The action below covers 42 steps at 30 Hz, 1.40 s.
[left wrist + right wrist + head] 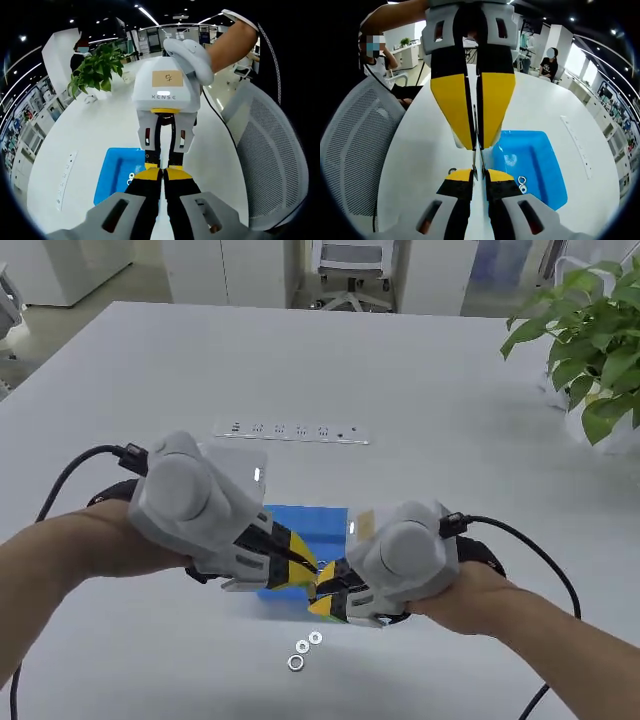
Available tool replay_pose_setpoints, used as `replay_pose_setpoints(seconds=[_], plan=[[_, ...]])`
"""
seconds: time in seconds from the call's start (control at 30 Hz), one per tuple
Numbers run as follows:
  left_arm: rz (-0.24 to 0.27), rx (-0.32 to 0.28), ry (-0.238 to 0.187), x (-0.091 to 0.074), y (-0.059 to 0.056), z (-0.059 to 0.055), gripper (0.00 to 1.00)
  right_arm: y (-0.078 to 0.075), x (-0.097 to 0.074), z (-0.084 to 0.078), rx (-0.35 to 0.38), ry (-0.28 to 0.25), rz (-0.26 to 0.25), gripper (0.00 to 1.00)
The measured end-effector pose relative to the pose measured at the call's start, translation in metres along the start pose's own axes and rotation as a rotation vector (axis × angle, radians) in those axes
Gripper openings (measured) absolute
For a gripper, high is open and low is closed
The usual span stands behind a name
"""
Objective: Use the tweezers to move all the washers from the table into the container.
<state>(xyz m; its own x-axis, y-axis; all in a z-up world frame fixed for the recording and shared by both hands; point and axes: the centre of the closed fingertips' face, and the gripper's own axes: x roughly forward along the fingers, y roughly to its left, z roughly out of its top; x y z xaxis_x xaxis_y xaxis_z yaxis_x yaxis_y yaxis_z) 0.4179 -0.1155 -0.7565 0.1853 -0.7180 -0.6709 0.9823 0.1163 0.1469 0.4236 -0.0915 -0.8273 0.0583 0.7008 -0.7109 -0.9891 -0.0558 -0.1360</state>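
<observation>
While the worktop carries the blue container just beyond my hands, my left gripper and right gripper meet tip to tip over its near edge, both sets of fingers narrow on the tweezers, long axis running hand to hand. Three washers lie loose toward me, nearest the right gripper.

My left gripper and right gripper hide most of the blue container; the tweezers, a thin sliver, lose their tips between my right jaws.
</observation>
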Motion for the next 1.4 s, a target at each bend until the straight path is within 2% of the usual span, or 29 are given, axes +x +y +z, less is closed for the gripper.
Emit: replay_pose_setpoints(seconds=[0.73,1.1,1.4], plan=[[-0.041,-0.050,0.000,0.019,-0.013,-0.016,0.06,0.016,0.016,-0.018,0.053,-0.005,0.029,0.12],[-0.049,-0.072,0.002,0.024,-0.014,-0.023,0.06,0.017,0.024,-0.023,0.066,-0.002,0.045,0.12],[-0.043,-0.087,-0.013,0.023,-0.011,-0.021,0.06,0.016,0.023,-0.023,0.072,-0.007,0.045,0.12]])
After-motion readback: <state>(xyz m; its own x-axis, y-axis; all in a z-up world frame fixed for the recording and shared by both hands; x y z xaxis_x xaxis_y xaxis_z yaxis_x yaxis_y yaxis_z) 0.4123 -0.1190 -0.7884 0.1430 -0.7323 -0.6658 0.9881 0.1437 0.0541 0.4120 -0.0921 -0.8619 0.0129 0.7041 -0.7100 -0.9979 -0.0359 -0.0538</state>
